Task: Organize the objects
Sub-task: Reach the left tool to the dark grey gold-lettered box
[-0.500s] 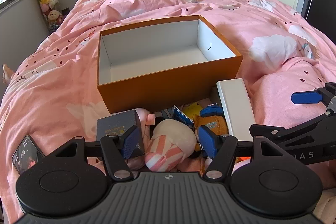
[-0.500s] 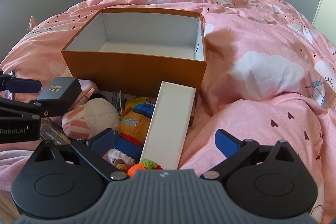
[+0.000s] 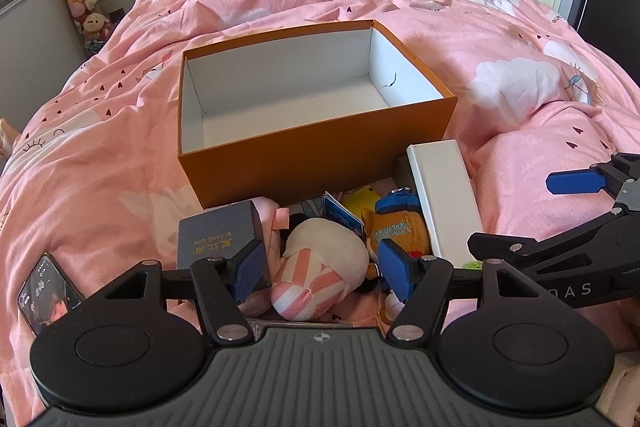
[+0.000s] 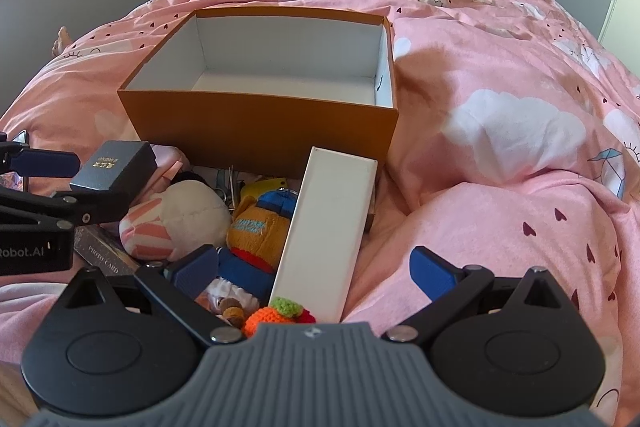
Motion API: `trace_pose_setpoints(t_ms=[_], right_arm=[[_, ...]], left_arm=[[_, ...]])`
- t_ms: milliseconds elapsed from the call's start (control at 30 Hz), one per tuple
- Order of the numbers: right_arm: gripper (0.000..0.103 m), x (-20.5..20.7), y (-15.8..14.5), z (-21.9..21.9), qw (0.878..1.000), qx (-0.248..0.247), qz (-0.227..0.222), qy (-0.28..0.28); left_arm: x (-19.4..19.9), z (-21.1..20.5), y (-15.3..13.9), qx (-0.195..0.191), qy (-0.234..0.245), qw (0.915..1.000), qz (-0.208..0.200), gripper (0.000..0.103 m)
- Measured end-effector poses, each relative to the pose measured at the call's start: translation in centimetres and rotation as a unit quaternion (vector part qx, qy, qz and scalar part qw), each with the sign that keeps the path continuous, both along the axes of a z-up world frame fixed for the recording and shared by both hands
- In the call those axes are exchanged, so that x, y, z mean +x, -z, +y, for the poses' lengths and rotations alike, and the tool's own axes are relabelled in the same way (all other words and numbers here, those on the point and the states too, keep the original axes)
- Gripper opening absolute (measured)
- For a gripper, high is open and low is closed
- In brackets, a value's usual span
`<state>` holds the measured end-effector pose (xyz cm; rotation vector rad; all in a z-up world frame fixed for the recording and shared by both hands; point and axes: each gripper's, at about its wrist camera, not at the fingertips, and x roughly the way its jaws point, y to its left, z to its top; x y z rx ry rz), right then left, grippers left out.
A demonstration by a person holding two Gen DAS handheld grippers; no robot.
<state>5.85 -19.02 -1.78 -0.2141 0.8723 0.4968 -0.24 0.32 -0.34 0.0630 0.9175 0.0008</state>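
The orange box (image 3: 320,163), open-topped with a white inside, sits on the pink bedspread (image 3: 500,39) in the left wrist view, and a heap of small things lies just in front of its near wall. In that heap a dark grey box (image 3: 218,241) with gold lettering stands at the left, a cream plush with pink-striped end (image 3: 320,267) lies in the middle, an orange-and-blue plush (image 3: 396,227) sits to its right, and a long white box (image 3: 444,203) leans along the right side. The left tongs (image 3: 322,269) stand wide, their blue pads on either side of the striped plush without pressing it. A phone (image 3: 46,293) with a lit screen lies at the left edge on the bedspread, and the right tongs (image 3: 576,183) reach in from the right, one blue pad showing. In the right wrist view the orange box (image 4: 264,143) is ahead and left of centre, with the long white box (image 4: 328,231) tilted against the heap and running toward the camera. The right tongs (image 4: 314,273) stand wide, with the lower end of the white box between the pads, untouched by them. A small orange crochet piece with a green top (image 4: 280,313) lies just before the camera body. The left tongs (image 4: 52,183) enter from the left beside the dark grey box (image 4: 120,163), holding nothing.
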Motion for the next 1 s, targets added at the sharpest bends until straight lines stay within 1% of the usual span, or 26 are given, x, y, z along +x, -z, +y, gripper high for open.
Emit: trace_pose_setpoints(t_ms=[67,167,200,233,267,333,467,533,600,667,733,900,1000], right_arm=[[0.102,0.0,0.0,0.1,1.000,0.001,0.001,-0.004],[0.100,0.2,0.2,0.4,1.000,0.001,0.007,-0.008],[0.098,0.4,0.3,0.5,1.000,0.001,0.011,-0.009],[0.093,0.5,0.4,0.6,1.000,0.001,0.017,-0.010],[0.091,0.7,0.5,0.7,1.000,0.003,0.025,-0.012],[0.081,1.4,0.7,1.0,0.999,0.009,0.043,-0.014],[0.069,2.7,0.6,1.9,0.997,0.028,0.071,-0.026],[0.062,3.2,0.5,2.6,0.996,0.034,0.077,-0.037],[0.062,3.7,0.5,3.6,0.994,0.041,0.085,-0.049],[0.061,4.3,0.6,4.4,0.992,0.047,0.096,-0.060],[0.058,4.8,0.7,5.5,0.990,0.049,0.106,-0.073],[0.056,6.1,1.1,8.1,0.987,0.043,0.117,-0.101],[0.056,6.8,1.4,9.5,0.986,0.037,0.118,-0.113]], left_arm=[[0.1,0.5,0.1,-0.005,-0.001,1.0000,0.008,0.069],[0.1,1.3,0.1,-0.009,-0.008,0.9998,0.016,0.065],[0.1,1.5,0.1,-0.009,-0.008,0.9998,0.018,0.064],[0.2,1.7,0.1,-0.009,-0.008,0.9997,0.021,0.062],[0.2,1.9,0.1,-0.009,-0.007,0.9997,0.023,0.061],[0.4,2.4,0.2,-0.006,-0.011,0.9996,0.026,0.061],[0.8,3.8,0.5,0.005,-0.030,0.9991,0.030,0.060],[1.1,4.7,0.7,0.003,-0.042,0.9985,0.034,0.060],[1.3,5.7,0.8,-0.008,-0.057,0.9977,0.037,0.061],[1.6,6.7,1.0,-0.020,-0.065,0.9969,0.040,0.068],[2.0,7.6,1.3,-0.033,-0.072,0.9960,0.041,0.073],[2.9,9.9,2.3,-0.065,-0.096,0.9919,0.053,0.077],[3.5,11.6,2.9,-0.098,-0.112,0.9869,0.062,0.078]])
